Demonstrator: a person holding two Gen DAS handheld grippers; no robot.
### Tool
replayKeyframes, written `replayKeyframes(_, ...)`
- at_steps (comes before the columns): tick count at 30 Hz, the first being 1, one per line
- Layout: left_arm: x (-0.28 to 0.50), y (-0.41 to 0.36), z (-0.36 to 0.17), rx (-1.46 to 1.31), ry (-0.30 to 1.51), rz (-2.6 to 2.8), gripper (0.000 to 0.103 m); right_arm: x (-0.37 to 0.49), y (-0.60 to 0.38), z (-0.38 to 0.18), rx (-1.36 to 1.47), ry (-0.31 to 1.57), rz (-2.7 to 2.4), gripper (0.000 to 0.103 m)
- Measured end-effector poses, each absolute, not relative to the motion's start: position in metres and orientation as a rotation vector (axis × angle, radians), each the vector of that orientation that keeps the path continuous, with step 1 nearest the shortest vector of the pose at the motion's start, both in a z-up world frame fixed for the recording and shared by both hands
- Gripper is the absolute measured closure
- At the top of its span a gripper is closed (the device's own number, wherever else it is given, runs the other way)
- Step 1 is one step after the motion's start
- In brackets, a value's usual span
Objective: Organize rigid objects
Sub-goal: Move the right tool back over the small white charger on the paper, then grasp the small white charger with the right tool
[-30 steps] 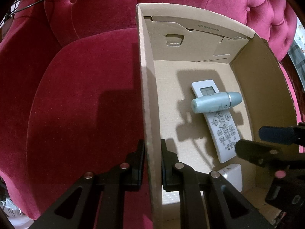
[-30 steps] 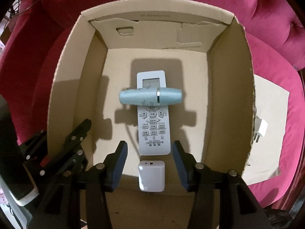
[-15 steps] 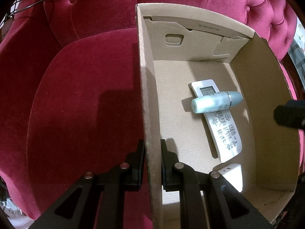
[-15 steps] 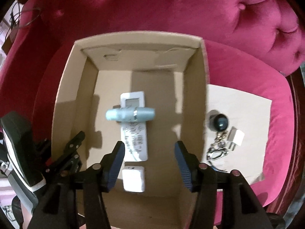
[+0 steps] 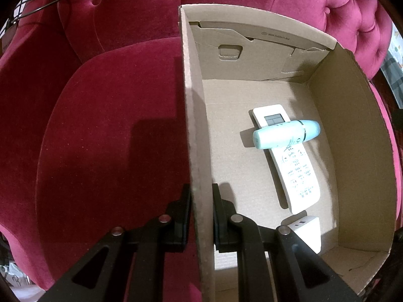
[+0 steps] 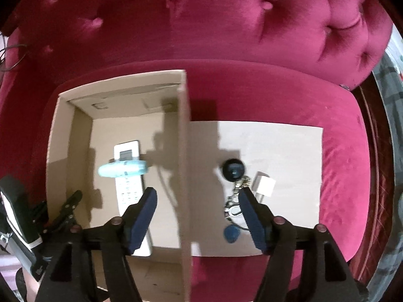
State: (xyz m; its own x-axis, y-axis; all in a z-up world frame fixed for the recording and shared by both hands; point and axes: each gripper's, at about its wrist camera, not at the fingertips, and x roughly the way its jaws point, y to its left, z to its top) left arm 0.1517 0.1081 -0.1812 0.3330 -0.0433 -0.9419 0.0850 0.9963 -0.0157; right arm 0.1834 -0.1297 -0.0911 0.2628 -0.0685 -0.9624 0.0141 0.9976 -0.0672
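Cardboard carries everything here: an open box [image 6: 185, 151] sits on the left part of a red velvet seat [image 6: 277, 93], and a flat cardboard sheet [image 6: 289, 151] lies just beside the box's right wall. On that sheet, near its front edge, rest a black round fob on a keychain [image 6: 233, 171] and a small white plug adapter [image 6: 263, 185], touching or nearly touching each other. These look like the next things to go into the box.

They lie directly ahead of the right gripper [image 6: 197, 216] and slightly to its right; the keychain's chain runs roughly front to back, toward the gripper's right finger. The right hand is plainly the nearer one. Its jaws are opening, with nothing held; the box's right wall stands in the gap between them in view, but no pad presses on anything.

Inside the box a white remote [image 5: 287, 158] lies lengthwise, a pale blue tube [image 5: 286, 134] across it, and a white charger [image 5: 306, 229] at the near end. The left gripper [image 5: 201, 216] is clenched on the box's left wall, steadying it.
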Motion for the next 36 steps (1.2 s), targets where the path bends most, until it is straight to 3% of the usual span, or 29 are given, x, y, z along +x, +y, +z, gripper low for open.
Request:
replayKeyframes(13,0.152,0.109,-0.181,0.040,1.229,-0.084,0.088,0.187,-0.189,-0.115,-0.019,1.326,-0.169,0.008)
replayKeyframes(36,0.152,0.108,-0.182,0.041,1.229,-0.085,0.088,0.201,-0.250,-0.187,0.058,1.393,-0.266,0.008)
